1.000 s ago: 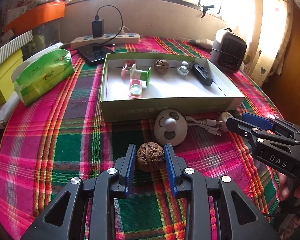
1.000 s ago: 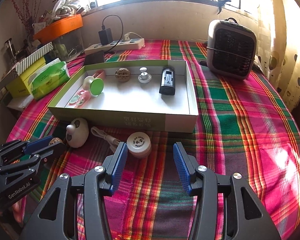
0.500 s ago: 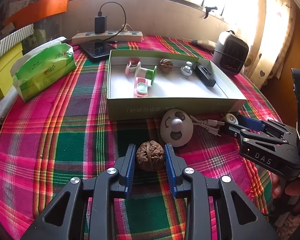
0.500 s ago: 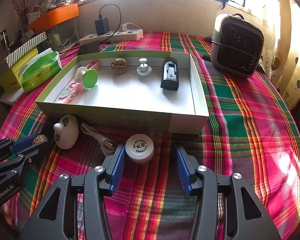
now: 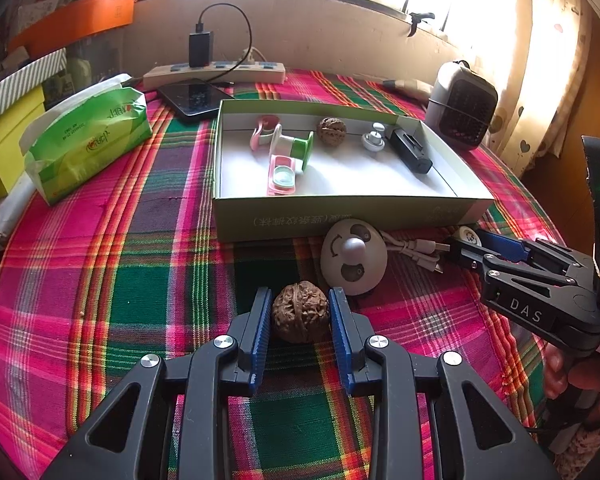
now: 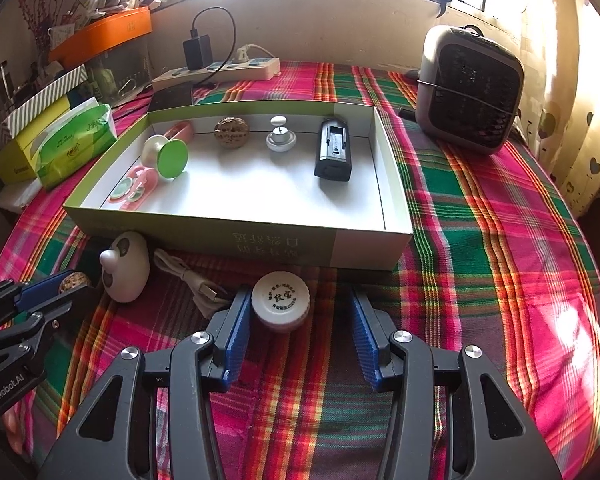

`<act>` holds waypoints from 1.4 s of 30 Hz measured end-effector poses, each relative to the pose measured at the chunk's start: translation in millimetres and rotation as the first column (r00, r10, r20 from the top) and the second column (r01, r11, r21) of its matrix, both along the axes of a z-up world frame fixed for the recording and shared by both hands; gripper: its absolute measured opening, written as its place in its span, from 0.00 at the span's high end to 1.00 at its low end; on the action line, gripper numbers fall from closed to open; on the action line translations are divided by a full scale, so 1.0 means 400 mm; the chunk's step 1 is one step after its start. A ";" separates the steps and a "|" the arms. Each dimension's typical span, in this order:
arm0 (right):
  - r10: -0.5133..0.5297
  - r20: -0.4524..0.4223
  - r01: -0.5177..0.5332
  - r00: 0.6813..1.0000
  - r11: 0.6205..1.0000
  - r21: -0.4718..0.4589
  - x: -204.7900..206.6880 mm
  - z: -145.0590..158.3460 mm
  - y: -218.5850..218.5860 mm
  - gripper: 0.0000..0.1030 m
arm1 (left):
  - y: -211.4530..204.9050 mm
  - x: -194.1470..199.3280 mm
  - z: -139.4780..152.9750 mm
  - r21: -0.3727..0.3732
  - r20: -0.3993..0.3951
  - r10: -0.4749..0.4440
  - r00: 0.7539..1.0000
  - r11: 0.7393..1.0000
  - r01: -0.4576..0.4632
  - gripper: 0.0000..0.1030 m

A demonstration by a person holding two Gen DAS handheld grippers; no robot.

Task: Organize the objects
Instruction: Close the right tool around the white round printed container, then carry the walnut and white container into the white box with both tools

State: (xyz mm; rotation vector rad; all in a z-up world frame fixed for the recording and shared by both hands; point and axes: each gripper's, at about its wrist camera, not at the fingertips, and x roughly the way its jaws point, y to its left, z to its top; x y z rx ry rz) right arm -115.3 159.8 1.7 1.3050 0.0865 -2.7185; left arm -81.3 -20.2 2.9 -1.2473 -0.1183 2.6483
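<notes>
**A:** Start with the biggest thing, the tray [image 6: 364, 248]. What's the worry there?

**B:** Its near wall stands between both grippers and the white floor inside. Anything carried in low could clip that cardboard edge and be knocked loose, or shove the tray back across the plaid tablecloth [image 6: 480, 240].

**A:** And the egg-shaped white gadget [image 5: 354, 256] with its cable [image 5: 414, 249]?

**B:** It sits just beyond the left gripper [image 5: 300, 320], close to the near walnut [image 5: 300, 313]. A careless lift could nudge it or drag the cable.

**A:** How's that walnut held?

**B:** The left gripper's blue pads are closed in against both sides of it, down by the cloth. It's round and ridged, so a glancing pinch may let it roll out.

**A:** The right side?

**B:** The right gripper [image 6: 300, 320] is spread wide. The small white jar [image 6: 281, 306] lies between its fingers, touching the left pad with a clear gap to the other; nothing is gripped. Closing from there could push the jar sideways before the far pad meets it.

**A:** And inside the tray?

**B:** A second walnut [image 6: 231, 131] and a black battery [image 6: 333, 154] along the back leave open floor in front, though a dropped walnut could roll into them
</notes>
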 end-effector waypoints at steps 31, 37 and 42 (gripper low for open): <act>0.010 -0.005 -0.010 1.000 1.000 -0.009 0.005 -0.001 -0.001 0.72 | 0.004 0.000 -0.003 -0.010 -0.001 0.001 1.000 1.000 -0.001 0.74; 0.009 -0.005 -0.009 1.000 1.000 -0.016 0.007 0.000 0.001 0.72 | 0.003 0.000 -0.004 -0.015 -0.003 0.008 1.000 1.000 -0.008 0.74; 0.009 -0.005 -0.009 1.000 1.000 -0.028 0.008 0.001 0.003 0.72 | 0.007 0.003 0.005 -0.027 -0.014 0.007 1.000 1.000 -0.007 0.74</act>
